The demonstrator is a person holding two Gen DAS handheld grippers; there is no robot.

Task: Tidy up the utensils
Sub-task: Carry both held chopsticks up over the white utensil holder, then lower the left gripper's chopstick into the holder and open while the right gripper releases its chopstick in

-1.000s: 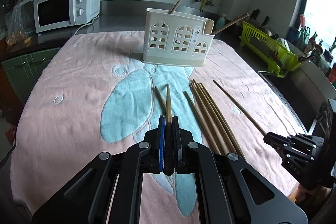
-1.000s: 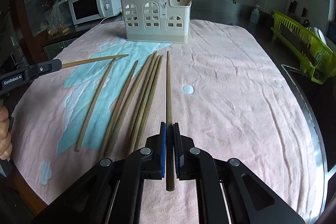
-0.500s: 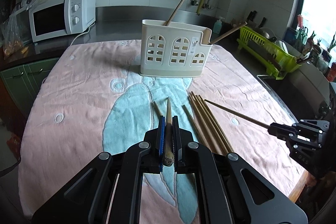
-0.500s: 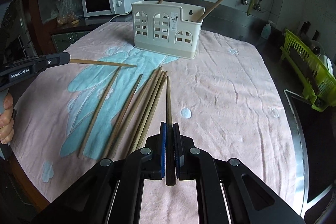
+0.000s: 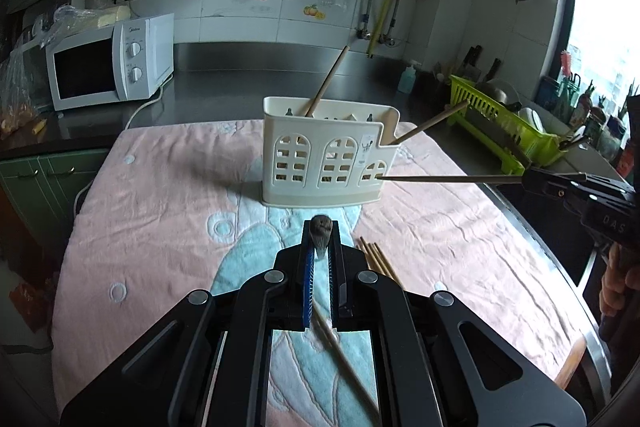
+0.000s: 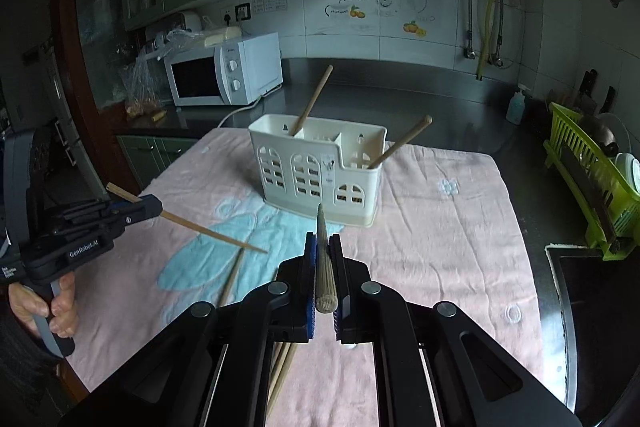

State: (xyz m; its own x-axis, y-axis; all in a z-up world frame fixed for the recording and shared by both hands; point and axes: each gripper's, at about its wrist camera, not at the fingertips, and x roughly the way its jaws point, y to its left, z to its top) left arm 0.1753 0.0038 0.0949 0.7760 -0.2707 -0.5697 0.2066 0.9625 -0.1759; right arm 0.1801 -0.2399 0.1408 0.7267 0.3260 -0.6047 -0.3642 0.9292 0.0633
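A cream utensil holder stands on the pink towel, with two chopsticks leaning in it. My left gripper is shut on a chopstick seen end-on, raised over the towel in front of the holder. In the right wrist view that gripper is at the left, its chopstick slanting down to the right. My right gripper is shut on another chopstick aimed at the holder. In the left wrist view, that gripper enters from the right. Several loose chopsticks lie on the towel.
A white microwave sits on the back counter at the left. A green dish rack and a soap bottle stand at the right. A dark sunken area borders the towel's right edge. A hand holds the left gripper.
Both grippers have risen with their chopsticks, lifting them off the towel, and moved closer to the holder. The right chopstick's tip now reaches the holder's front in the left wrist view.
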